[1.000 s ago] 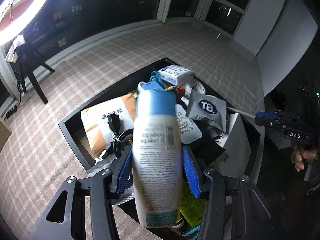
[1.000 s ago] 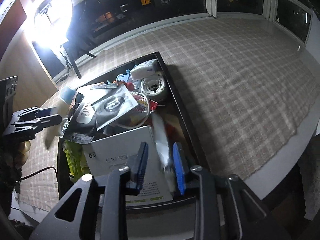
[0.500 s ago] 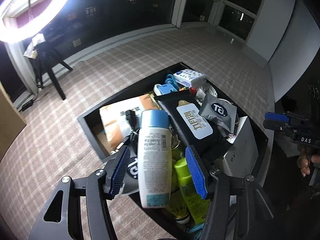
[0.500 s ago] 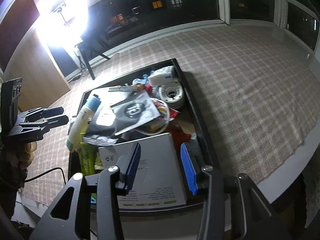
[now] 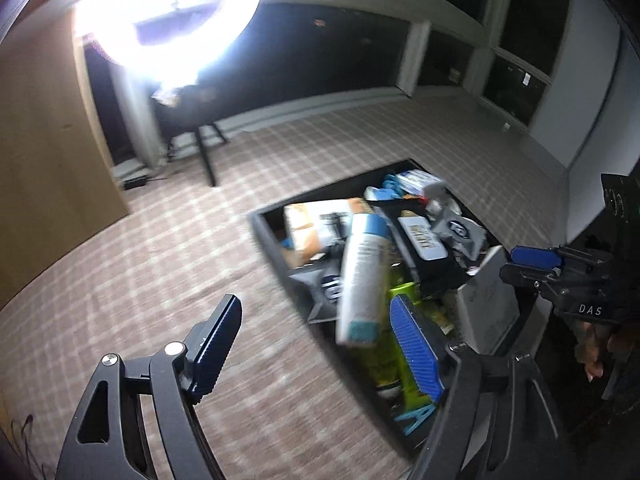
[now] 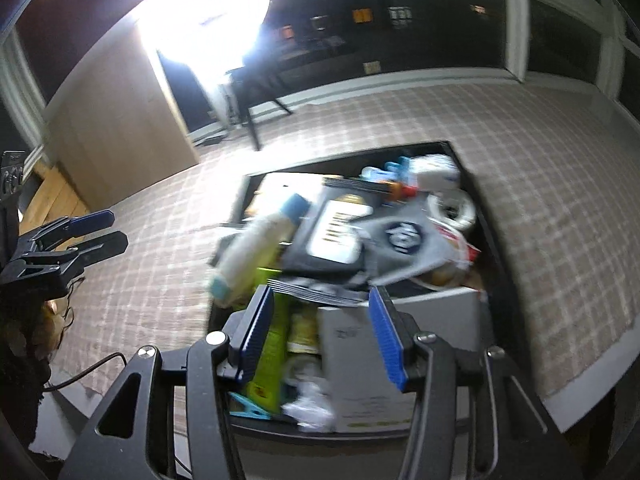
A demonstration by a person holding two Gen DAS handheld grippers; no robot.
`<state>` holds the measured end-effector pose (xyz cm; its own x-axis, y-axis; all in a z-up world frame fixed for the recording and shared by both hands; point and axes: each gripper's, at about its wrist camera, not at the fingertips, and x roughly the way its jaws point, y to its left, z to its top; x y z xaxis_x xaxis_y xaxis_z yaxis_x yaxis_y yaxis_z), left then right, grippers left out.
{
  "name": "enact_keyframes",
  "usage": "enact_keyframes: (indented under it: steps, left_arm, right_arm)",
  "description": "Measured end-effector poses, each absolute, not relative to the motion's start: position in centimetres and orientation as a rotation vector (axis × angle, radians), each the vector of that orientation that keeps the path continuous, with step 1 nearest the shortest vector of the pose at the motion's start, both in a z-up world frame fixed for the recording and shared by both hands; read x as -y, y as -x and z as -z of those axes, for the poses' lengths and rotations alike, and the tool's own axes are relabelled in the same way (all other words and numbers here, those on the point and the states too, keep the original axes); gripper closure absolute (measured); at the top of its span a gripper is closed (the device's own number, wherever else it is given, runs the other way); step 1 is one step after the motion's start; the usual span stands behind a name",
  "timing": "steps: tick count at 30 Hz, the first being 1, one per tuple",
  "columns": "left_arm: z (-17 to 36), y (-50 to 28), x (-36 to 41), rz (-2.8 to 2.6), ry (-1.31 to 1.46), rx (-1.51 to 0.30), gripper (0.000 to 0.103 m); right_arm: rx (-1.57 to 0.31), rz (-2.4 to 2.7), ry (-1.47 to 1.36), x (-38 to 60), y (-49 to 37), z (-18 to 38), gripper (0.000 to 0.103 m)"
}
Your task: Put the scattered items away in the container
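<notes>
1. left hand-held gripper [image 5: 316, 346]: jaws spread wide and opening, nothing between the pads. mostly bare checked cloth shows in the gap.
2. right hand-held gripper [image 6: 322, 338]: jaws opening, pads pressing on nothing. it hangs over the near end of the container [image 6: 496, 248], above the white box [image 6: 404, 354].
3. white bottle with blue cap [image 5: 364, 276]: lying loose on top of the pile at the container's left side, cap toward the far end. its base sticks out over the near-left rim.
4. key relation: from the left hand-held gripper the bottle lies ahead and to the right, just beyond the right pad. its long axis runs roughly away from the camera, slightly tilted. the left hand is clearly nearer to it than the right.
5. judgement: if the bottle needs seating, that's a left-hand job, a nudge toward the container's middle. the overhanging base could tip it out onto the surface [image 5: 168, 264].
6. no stray items visible on the cloth in either view. frames are motion-blurred, so small stuff could be missed.
</notes>
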<state>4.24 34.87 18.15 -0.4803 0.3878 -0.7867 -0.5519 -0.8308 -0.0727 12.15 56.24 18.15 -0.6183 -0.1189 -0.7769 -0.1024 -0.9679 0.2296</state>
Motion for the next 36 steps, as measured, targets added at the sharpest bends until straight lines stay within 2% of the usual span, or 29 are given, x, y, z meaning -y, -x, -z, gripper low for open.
enact_keyframes:
  steps: [11, 19, 31, 36]
  left_arm:
    - [-17.7, -5.2, -23.1, -2.536, 1.258, -0.155, 0.027]
    - [-16.7, -5.4, -15.5, -2.615, 1.327, -0.051, 0.027]
    - [-12.8, -3.0, -9.2, -2.667, 1.425, 0.034, 0.027]
    - [-10.0, -1.5, -7.8, -2.652, 1.478, 0.053, 0.027]
  right_arm:
    - [0.198, 2.64, -1.272, -43.2, -7.1, -18.0, 0.052]
    - [0.152, 2.557, -1.239, -34.6, -4.7, -16.6, 0.052]
    - [0.096, 2.585, -1.233, -25.8, -1.3, -13.3, 0.04]
    - [0.109, 2.568, -1.275, -24.1, 0.4, -11.1, 0.04]
